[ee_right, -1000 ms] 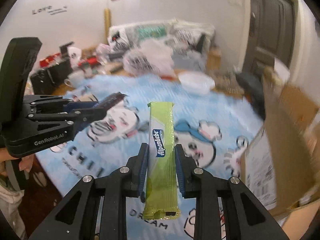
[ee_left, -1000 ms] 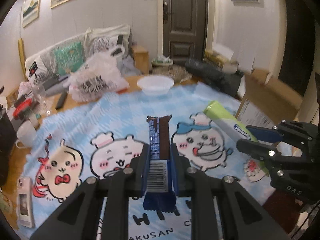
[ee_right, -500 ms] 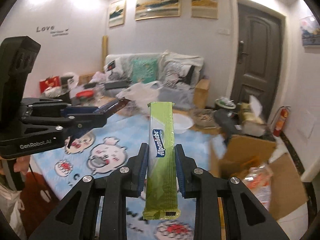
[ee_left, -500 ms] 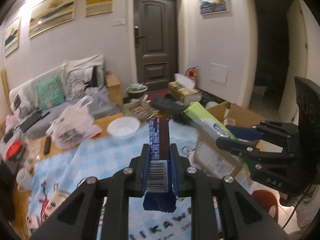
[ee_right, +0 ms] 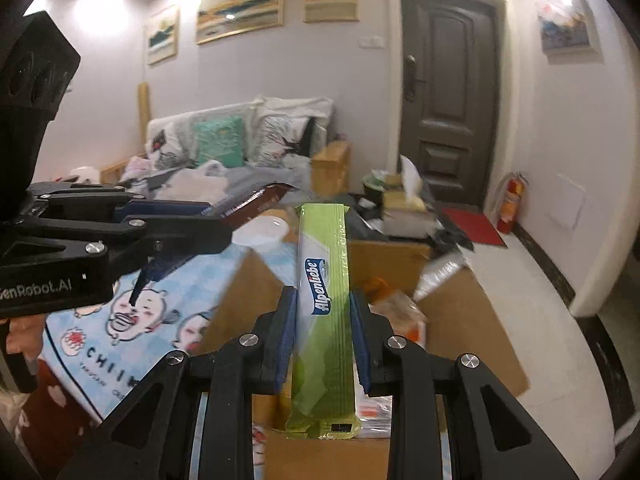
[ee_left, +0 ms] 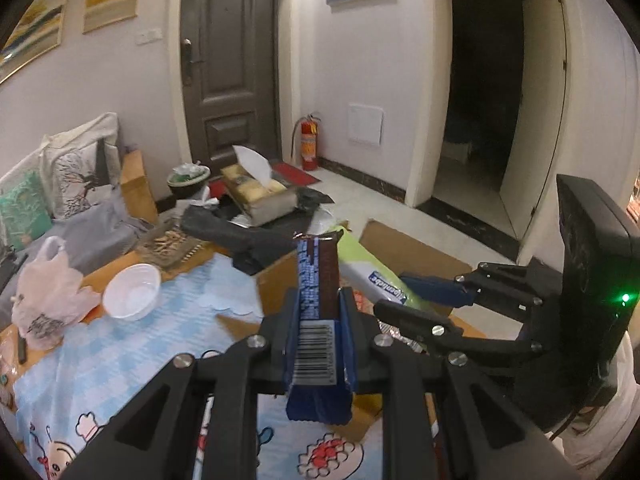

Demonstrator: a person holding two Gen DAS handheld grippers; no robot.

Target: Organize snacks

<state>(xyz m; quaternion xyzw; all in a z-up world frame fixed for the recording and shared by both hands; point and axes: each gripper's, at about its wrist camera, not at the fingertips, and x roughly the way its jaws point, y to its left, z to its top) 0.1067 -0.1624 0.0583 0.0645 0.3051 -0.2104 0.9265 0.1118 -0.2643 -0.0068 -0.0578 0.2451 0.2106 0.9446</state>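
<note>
My left gripper point(ee_left: 318, 300) is shut on a dark brown and blue snack bar point(ee_left: 318, 280) with a barcode, held up over the table's right edge. My right gripper point(ee_right: 323, 296) is shut on a long green Alpenliebe candy pack point(ee_right: 324, 304). Both hang above an open cardboard box point(ee_right: 452, 320) beside the table, which has several wrapped snacks inside. In the left wrist view the right gripper point(ee_left: 394, 292) and its green pack point(ee_left: 372, 272) show at right. The right wrist view has the left gripper point(ee_right: 240, 220) with its bar point(ee_right: 256, 202) at left.
A table with a blue cartoon cloth point(ee_left: 132, 344) carries a white bowl point(ee_left: 132, 290) and a plastic bag point(ee_left: 44, 296). Behind are a sofa with cushions point(ee_right: 248, 140), a tissue box point(ee_left: 260, 192), a black bag, a dark door point(ee_left: 228, 60) and a fire extinguisher point(ee_left: 308, 144).
Both grippers rose and swung right from over the blue cloth to over the cardboard box, each still gripping its snack.
</note>
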